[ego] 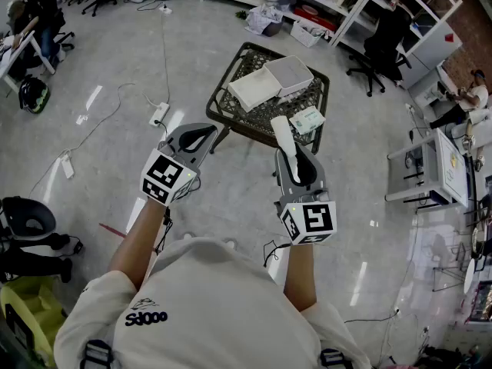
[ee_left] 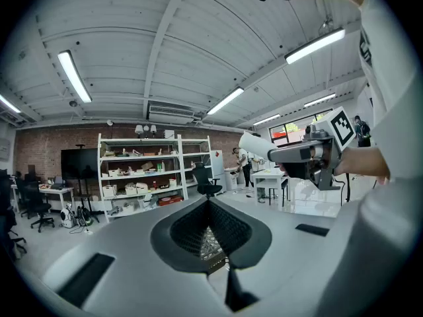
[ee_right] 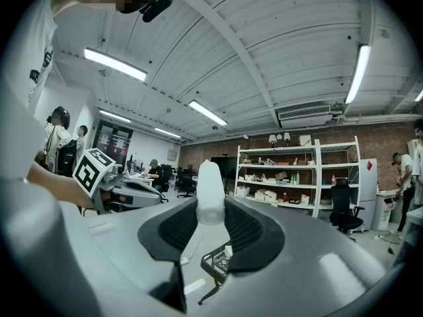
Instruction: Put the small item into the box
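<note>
A dark wire table (ego: 229, 111) stands ahead of me on the floor. On it lie an open white box (ego: 254, 89), a flat white lid (ego: 290, 74) beside it and a pale packet (ego: 307, 119). My right gripper (ego: 292, 156) is shut on a small white tube-shaped item (ego: 282, 133), held upright in the air just short of the table's near edge. The item (ee_right: 210, 180) sticks up from between the jaws in the right gripper view. My left gripper (ego: 207, 131) hovers to the left of the table, shut and empty, its tips (ee_left: 210, 203) meeting.
A power strip (ego: 159, 114) and cables lie on the floor left of the table. White shelving (ego: 323, 6) and office chairs (ego: 373, 60) stand behind it. A desk (ego: 430, 167) is at the right. A yellow bin (ego: 27, 306) sits near my left side.
</note>
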A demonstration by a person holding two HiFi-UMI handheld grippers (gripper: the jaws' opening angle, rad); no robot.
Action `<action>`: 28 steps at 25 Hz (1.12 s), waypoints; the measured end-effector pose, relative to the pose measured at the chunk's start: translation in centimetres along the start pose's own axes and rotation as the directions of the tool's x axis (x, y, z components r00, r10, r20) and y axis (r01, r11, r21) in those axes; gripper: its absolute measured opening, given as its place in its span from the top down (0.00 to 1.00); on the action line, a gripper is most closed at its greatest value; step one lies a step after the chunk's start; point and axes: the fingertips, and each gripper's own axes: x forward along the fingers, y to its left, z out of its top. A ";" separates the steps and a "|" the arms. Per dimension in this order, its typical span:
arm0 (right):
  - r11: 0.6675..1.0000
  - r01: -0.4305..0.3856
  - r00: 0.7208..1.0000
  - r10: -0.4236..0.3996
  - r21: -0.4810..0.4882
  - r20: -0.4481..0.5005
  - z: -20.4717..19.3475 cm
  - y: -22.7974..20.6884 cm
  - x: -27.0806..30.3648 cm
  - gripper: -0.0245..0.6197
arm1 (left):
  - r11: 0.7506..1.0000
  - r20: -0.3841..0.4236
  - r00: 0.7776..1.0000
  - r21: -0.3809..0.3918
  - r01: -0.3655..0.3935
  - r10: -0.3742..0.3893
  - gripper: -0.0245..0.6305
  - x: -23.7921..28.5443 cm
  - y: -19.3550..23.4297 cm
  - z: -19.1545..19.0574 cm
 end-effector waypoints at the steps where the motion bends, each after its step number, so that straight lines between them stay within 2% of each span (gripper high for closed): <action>1: 1.000 -0.002 1.000 0.002 -0.001 -0.002 -0.1 0.0 0.0 0.75 | 1.000 -0.002 1.000 0.000 0.000 0.000 0.95 0.1 0.0 0.0; 19: 0.998 -0.006 1.000 0.007 0.063 -0.016 -1.7 -3.9 -2.1 0.75 | 1.000 -0.034 0.999 0.000 -0.018 0.018 0.95 2.2 -3.0 -0.2; 28: 0.998 -0.035 0.999 0.036 0.053 -0.029 -2.3 -6.3 -2.9 0.75 | 0.994 -0.037 0.994 0.007 -0.106 0.106 0.95 2.5 -2.5 0.5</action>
